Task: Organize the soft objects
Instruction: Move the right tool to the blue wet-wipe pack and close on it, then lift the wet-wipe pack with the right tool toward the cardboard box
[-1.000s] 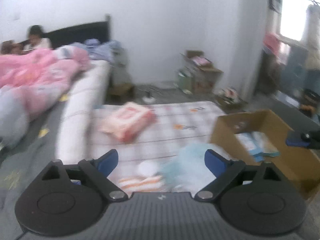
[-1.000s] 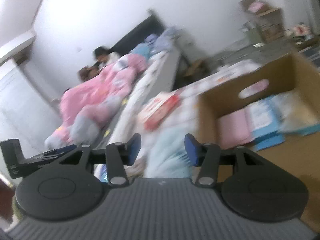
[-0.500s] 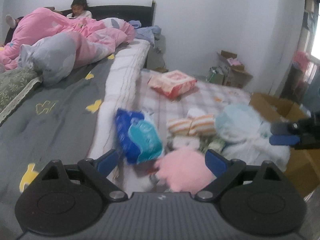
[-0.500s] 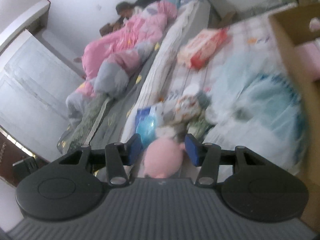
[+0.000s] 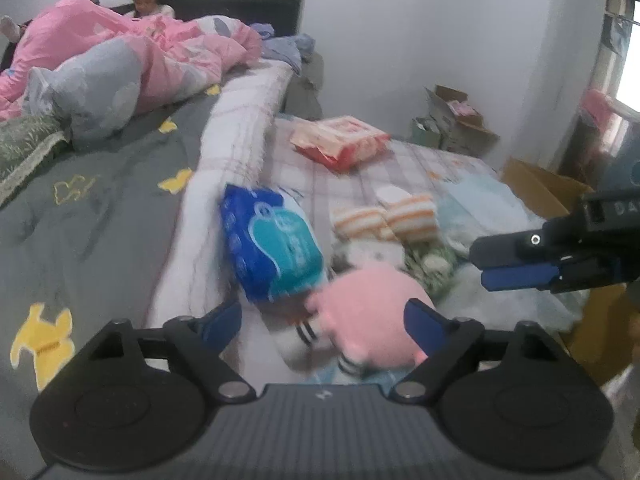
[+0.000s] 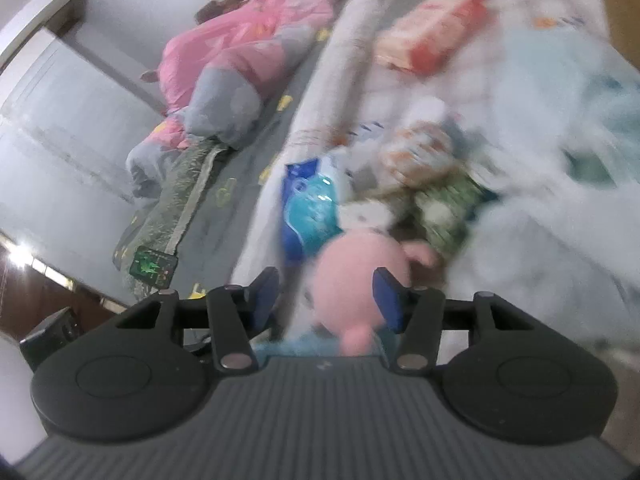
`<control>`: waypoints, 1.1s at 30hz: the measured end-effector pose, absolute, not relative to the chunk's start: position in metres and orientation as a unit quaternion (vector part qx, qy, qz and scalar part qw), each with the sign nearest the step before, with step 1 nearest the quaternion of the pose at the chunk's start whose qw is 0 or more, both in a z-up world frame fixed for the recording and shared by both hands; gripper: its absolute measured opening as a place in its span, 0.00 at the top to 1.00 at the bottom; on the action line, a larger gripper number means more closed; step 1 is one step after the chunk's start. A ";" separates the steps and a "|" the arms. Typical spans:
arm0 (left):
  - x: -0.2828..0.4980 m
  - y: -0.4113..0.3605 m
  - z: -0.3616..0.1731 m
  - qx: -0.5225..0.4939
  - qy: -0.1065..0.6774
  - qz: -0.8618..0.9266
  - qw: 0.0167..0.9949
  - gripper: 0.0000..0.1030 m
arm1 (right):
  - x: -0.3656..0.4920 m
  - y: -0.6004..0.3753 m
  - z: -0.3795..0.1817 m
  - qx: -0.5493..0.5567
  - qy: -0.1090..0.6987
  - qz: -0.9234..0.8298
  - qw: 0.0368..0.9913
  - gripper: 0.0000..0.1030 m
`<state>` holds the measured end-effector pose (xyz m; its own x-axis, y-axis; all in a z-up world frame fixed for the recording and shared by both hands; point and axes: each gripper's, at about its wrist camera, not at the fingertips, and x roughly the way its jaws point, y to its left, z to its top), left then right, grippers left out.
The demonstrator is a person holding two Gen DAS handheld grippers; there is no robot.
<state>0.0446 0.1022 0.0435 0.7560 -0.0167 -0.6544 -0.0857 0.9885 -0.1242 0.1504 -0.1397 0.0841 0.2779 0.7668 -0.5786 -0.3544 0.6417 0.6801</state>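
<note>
Honestly barely started: pink plush (image 5: 370, 312) sits at the pile's near edge, blue wipes pack (image 5: 272, 248) and striped socks (image 5: 384, 218) beyond it, all unsorted. Left gripper (image 5: 322, 322) and right gripper (image 6: 326, 294) both gape, holding nothing, either side of that plush.

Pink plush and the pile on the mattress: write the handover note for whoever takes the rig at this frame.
Left hand-held gripper: open, empty, low over the pile.
Right hand-held gripper: open, pink plush between its fingers, not clamped.
Blue pack, striped socks and red pack lie loose on the mattress; cardboard box sits at its right.
Done: nothing visibly sorted in these views.
Left: grip the plush, probably box it, then the rest.
</note>
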 end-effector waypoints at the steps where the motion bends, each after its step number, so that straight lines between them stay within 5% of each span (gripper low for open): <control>1: 0.050 0.103 0.044 -0.069 0.348 0.026 0.935 0.18 | 0.156 -0.134 0.088 0.212 0.475 0.370 0.769 0.47; 11: 0.109 0.129 0.036 -0.076 0.379 0.061 0.920 0.47 | 0.253 -0.041 0.075 0.150 0.517 0.400 0.742 0.41; 33: 0.161 0.157 -0.002 -0.120 0.438 0.055 0.889 0.44 | 0.307 0.034 -0.004 0.120 0.608 0.411 0.669 0.33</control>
